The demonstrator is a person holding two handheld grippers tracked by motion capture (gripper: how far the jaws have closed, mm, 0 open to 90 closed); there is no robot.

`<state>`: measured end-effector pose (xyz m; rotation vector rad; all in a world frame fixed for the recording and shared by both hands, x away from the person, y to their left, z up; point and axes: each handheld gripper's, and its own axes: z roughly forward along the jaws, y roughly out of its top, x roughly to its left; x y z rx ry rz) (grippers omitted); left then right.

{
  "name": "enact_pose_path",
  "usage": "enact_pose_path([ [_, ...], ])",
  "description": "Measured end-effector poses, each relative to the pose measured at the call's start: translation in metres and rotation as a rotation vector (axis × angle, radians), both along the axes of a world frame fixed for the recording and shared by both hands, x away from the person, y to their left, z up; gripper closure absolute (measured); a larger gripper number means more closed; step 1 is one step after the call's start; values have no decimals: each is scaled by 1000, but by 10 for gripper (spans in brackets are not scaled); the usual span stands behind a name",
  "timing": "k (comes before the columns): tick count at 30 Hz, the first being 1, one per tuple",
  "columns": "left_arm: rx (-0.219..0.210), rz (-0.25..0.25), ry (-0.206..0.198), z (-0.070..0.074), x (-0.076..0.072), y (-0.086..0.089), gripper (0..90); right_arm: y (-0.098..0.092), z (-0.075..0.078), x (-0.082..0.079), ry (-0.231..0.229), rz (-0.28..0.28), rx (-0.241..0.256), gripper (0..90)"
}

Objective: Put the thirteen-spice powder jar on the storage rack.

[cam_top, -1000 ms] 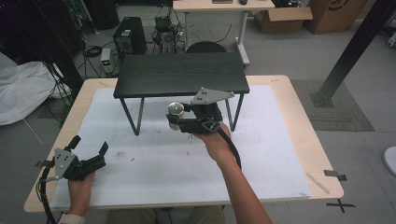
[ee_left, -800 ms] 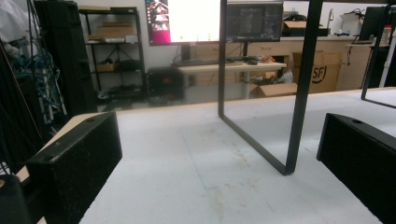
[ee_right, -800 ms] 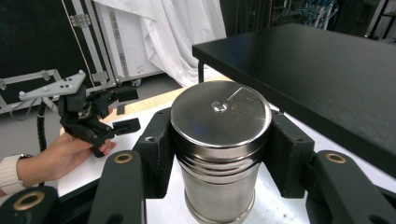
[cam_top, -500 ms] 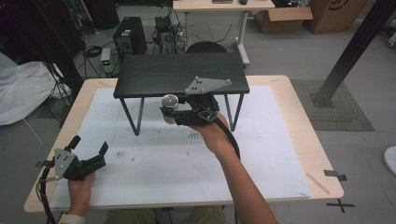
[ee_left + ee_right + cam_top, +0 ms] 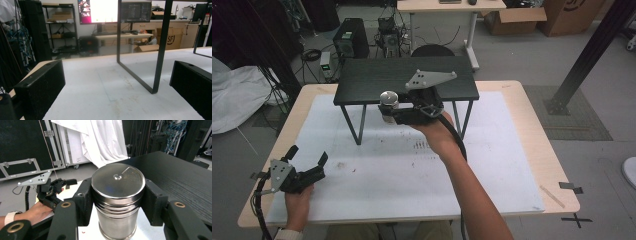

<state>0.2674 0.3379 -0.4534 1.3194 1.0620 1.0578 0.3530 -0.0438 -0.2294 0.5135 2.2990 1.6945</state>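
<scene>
A steel canister (image 5: pixel 388 103) (image 5: pixel 117 200) with a flat round lid is held upright in the air by my right gripper (image 5: pixel 393 114) (image 5: pixel 117 197), whose jaws press on both its sides. It hangs at the front edge of the small black shelf table (image 5: pixel 407 77) (image 5: pixel 180 175), about level with its top. My left gripper (image 5: pixel 308 161) rests low at the table's front left corner, jaws wide apart with nothing between them; in its own view the black fingers (image 5: pixel 40 87) frame bare white mat.
A white mat (image 5: pixel 412 170) covers the wooden table. The shelf table's thin black legs (image 5: pixel 360 125) (image 5: pixel 160 47) stand on it at the back middle. Beyond the table are a computer tower, cables, a desk and cardboard boxes.
My right gripper has lifted the canister up and to the left, from under the shelf table's front edge to level with its top. The left gripper has stayed still.
</scene>
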Motion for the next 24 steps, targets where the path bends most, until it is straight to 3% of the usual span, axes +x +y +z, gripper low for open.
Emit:
enact_pose_path([
  [24,-2,0,-2,0,0,0,4,6,29,31,-9,-30,41,490],
])
